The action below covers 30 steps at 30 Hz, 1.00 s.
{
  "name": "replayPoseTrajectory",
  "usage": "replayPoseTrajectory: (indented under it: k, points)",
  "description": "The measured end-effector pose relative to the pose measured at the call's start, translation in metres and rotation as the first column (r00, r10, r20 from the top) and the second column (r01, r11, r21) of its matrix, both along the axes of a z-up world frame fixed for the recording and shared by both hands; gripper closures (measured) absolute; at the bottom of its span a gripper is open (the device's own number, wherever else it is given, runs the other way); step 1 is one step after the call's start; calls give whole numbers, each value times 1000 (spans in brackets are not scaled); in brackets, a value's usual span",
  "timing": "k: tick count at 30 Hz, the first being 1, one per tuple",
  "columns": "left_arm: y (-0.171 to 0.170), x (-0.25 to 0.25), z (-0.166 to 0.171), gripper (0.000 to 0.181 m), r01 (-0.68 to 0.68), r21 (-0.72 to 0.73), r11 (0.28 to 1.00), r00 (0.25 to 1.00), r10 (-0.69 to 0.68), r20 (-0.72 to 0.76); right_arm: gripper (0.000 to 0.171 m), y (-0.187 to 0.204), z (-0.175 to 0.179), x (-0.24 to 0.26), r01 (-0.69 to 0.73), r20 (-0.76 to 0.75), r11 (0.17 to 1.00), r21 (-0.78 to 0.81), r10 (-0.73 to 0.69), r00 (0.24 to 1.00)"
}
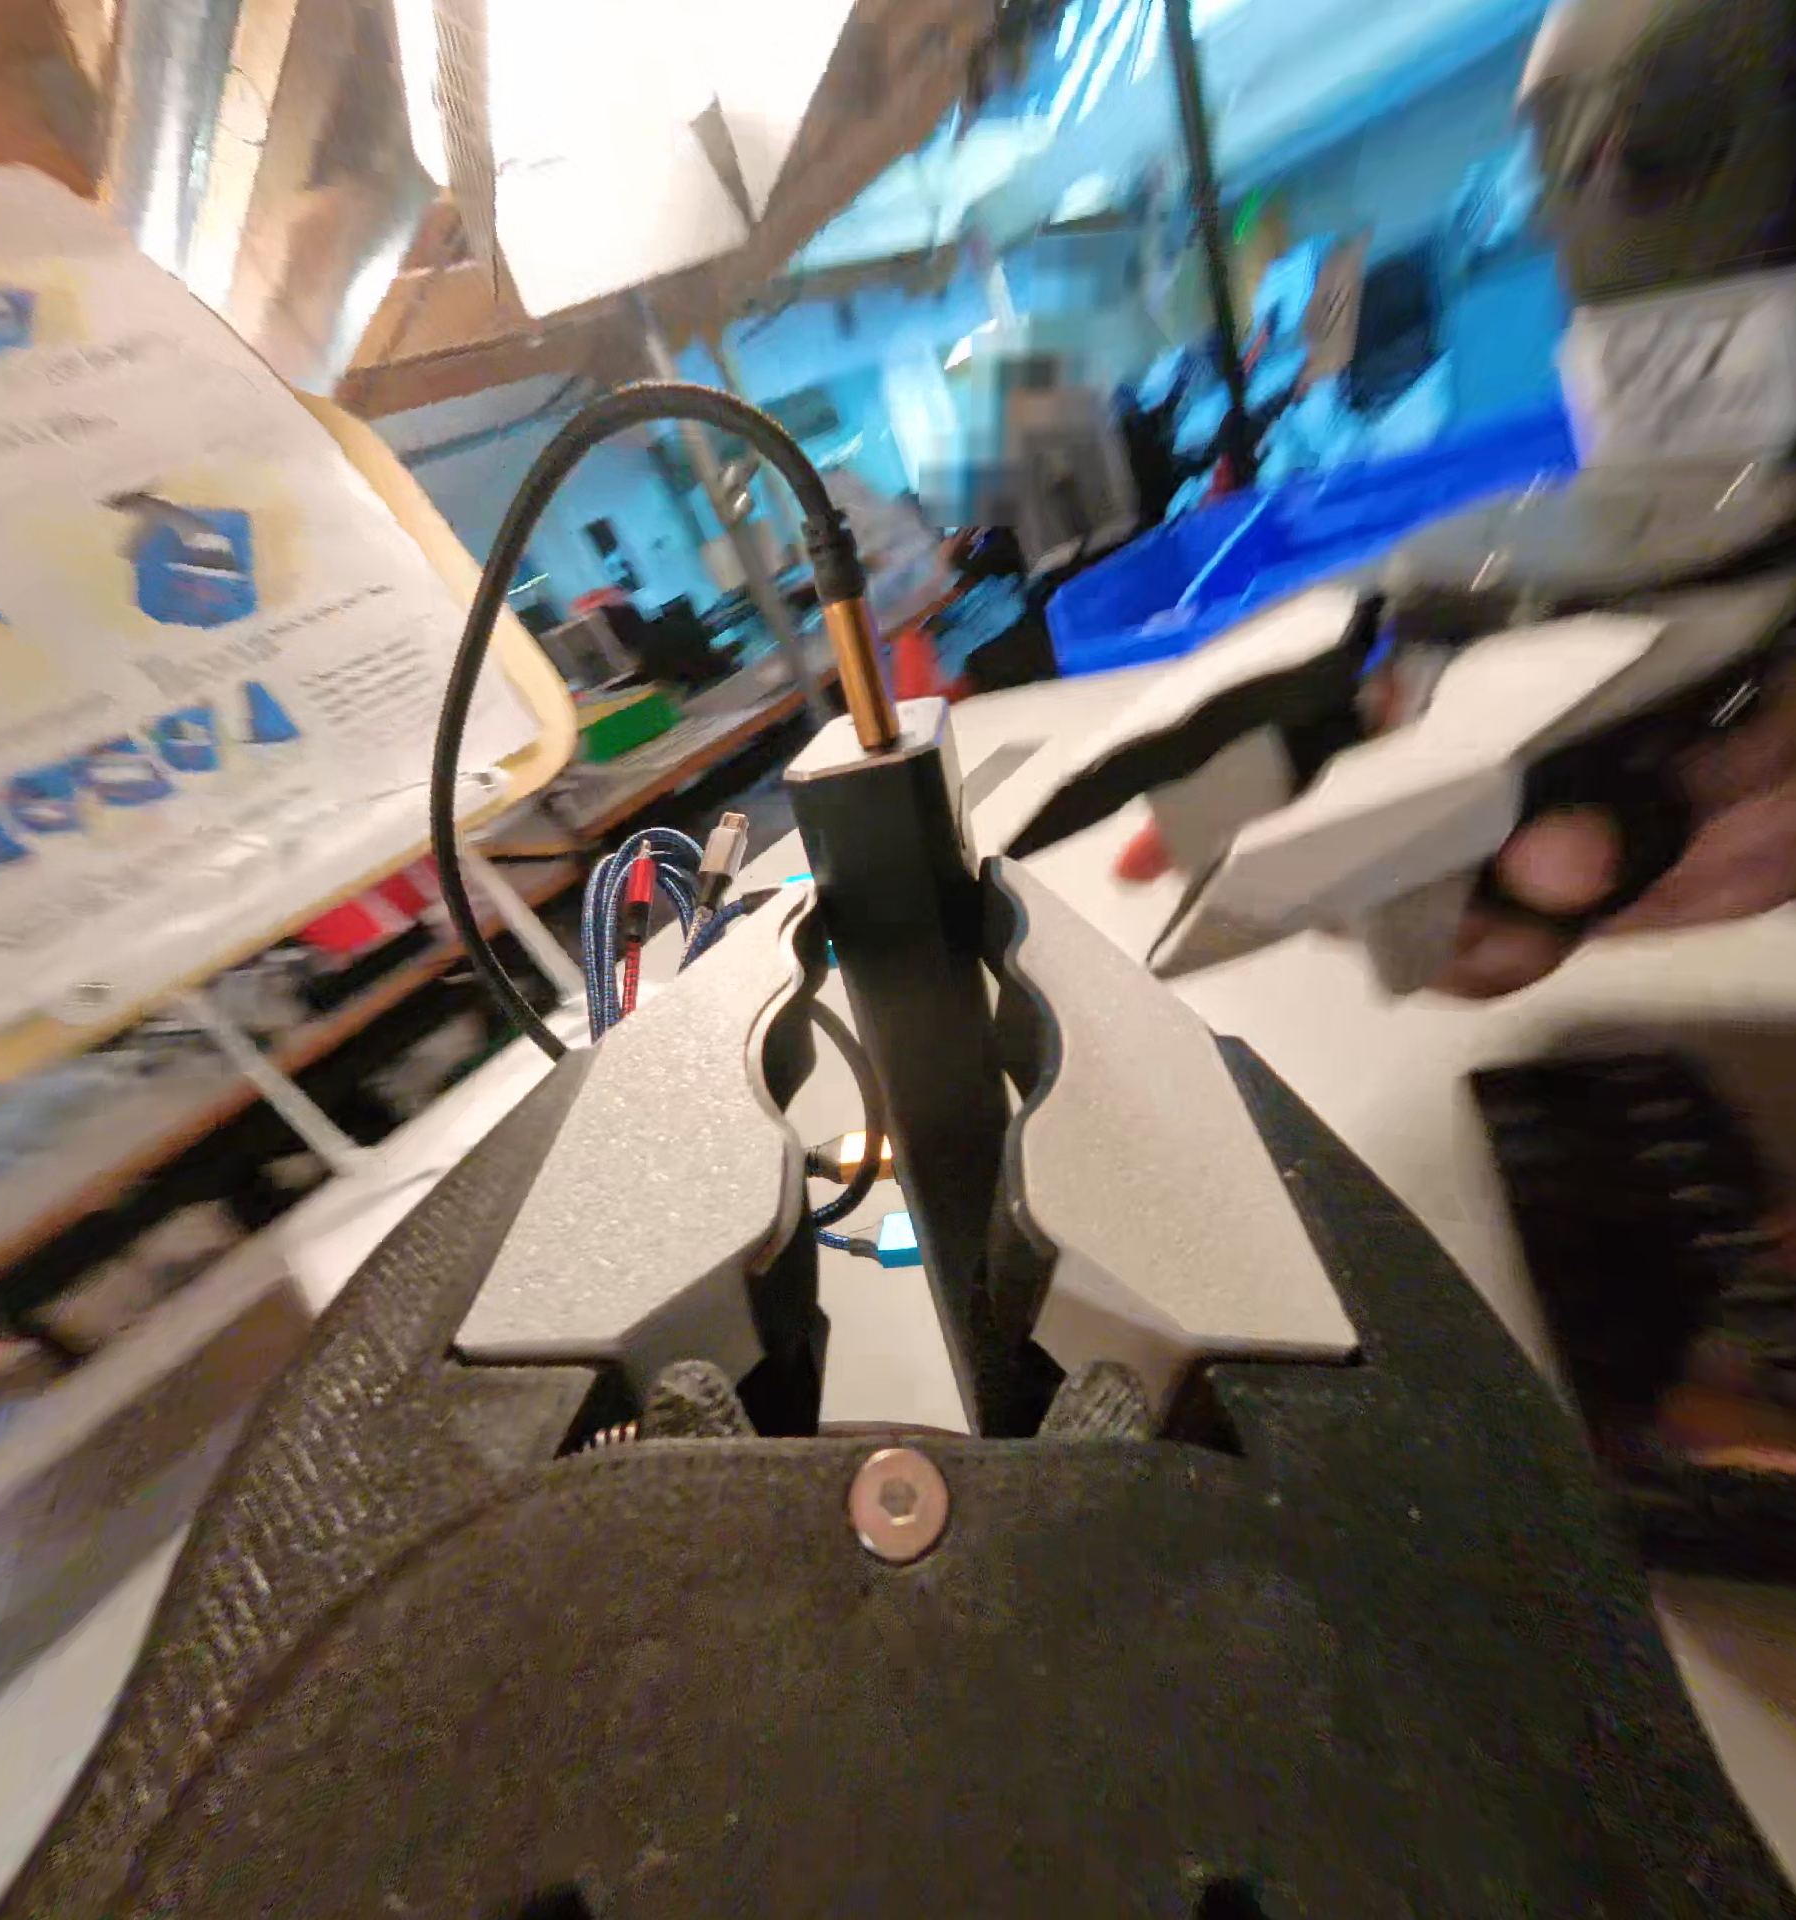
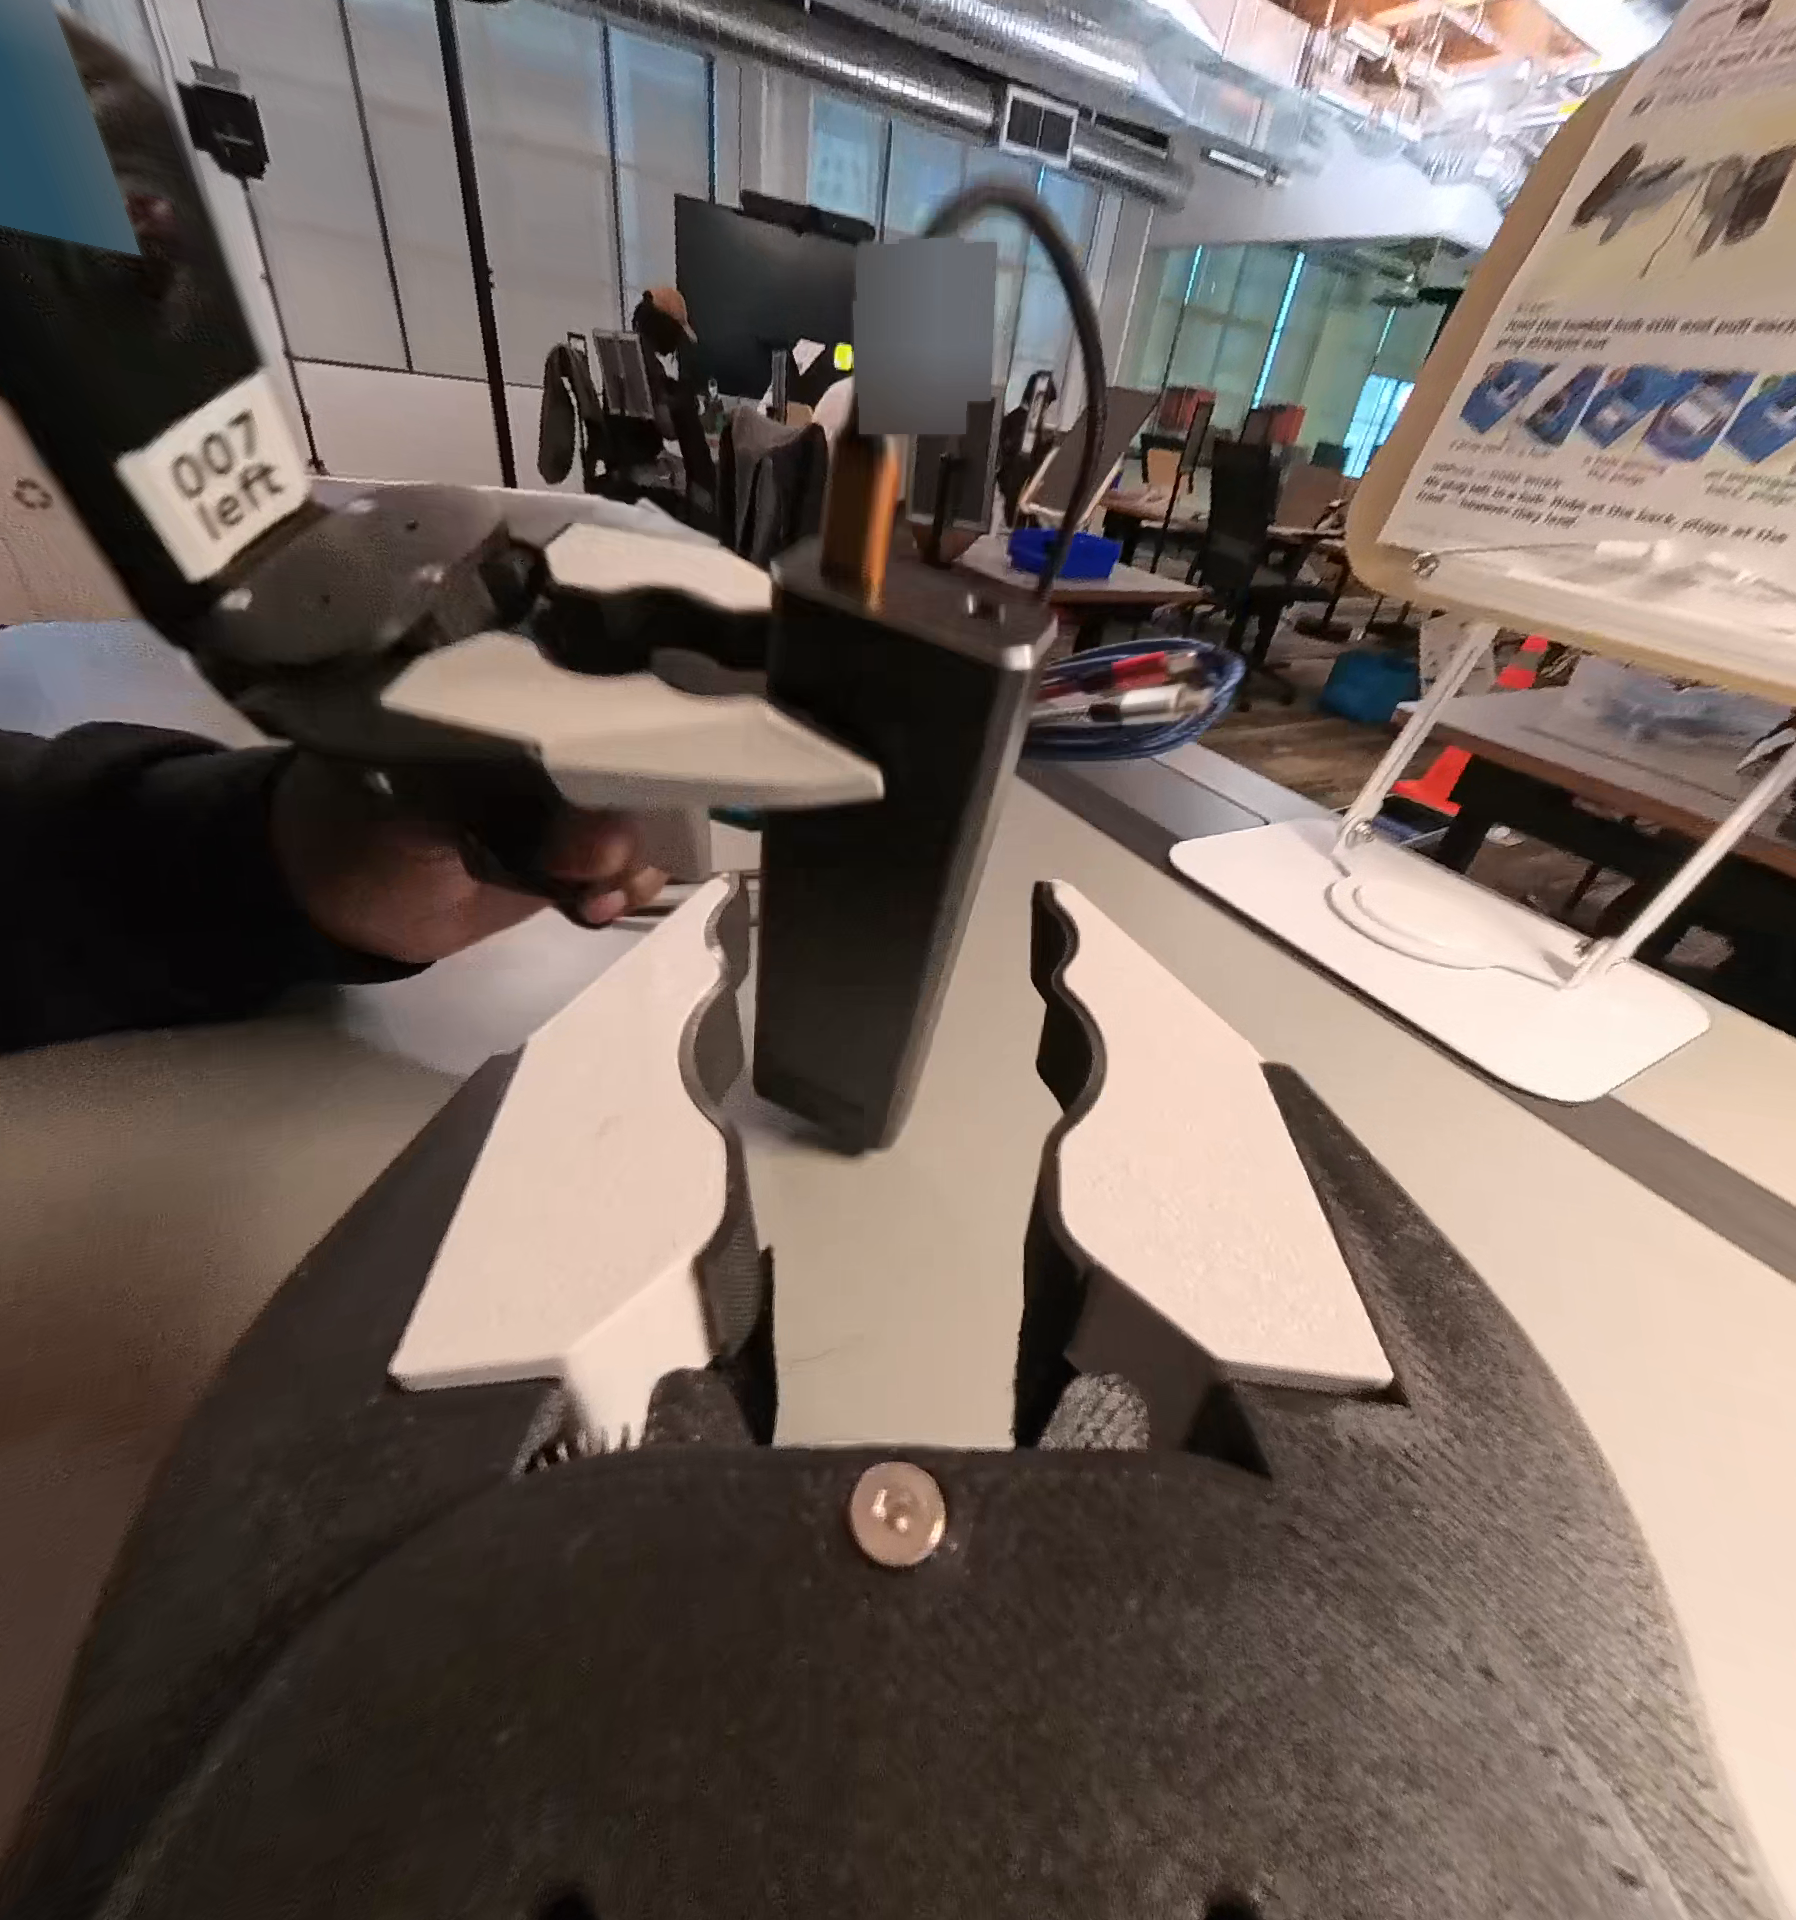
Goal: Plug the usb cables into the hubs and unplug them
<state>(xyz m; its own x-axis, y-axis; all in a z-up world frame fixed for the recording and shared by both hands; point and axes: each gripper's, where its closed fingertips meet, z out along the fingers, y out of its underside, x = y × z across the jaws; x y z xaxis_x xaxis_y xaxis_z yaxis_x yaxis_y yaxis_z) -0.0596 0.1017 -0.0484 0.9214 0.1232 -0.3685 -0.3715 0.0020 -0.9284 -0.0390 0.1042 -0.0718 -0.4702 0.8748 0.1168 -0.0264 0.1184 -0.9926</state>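
A black hub (image 1: 894,935) stands upright, clamped between the fingers of my left gripper (image 1: 899,894). A gold plug (image 1: 858,665) on a black braided cable (image 1: 478,665) sits in the hub's top end. In the right wrist view the left gripper (image 2: 821,696) holds the hub (image 2: 873,862) from the left, its lower end just above the table. The gold plug (image 2: 858,520) is blurred there. My right gripper (image 2: 889,894) is open and empty, its fingertips either side of the hub without touching it. It shows blurred at the right of the left wrist view (image 1: 1091,899).
A coil of blue and red cables (image 2: 1133,696) lies behind the hub and shows in the left wrist view (image 1: 645,904). A gold plug (image 1: 863,1153) and a blue plug (image 1: 894,1242) lie on the table. A stand with a printed sheet (image 2: 1600,312) sits on a white base (image 2: 1445,935) at the right.
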Motion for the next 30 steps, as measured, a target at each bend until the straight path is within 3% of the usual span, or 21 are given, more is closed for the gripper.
replayPoseTrajectory:
  k: [1,5,9,15,24,27,30]
  points:
    - [-2,5,6,150,77,55,996,993,-82,89,115,-2,-2,0,-6,9,1000,1,6,1000]
    - [-17,34,29,153,398,282,873,833,-473,288,115,-17,2,5,-66,10,998,-1,66,998]
    - [-35,44,42,152,509,446,736,699,-656,286,120,-35,6,14,-129,-2,991,39,129,992]
    - [-60,41,50,152,586,590,556,502,-820,275,122,-54,7,26,-177,-14,974,143,181,983]
    - [-80,47,48,151,659,657,365,268,-931,248,126,-80,4,35,-221,18,968,118,221,975]
    - [-82,48,49,152,665,668,334,224,-942,249,127,-87,7,38,-215,1,968,126,217,976]
    - [-75,58,43,152,694,622,363,250,-932,264,131,-88,6,35,-192,11,974,123,192,981]
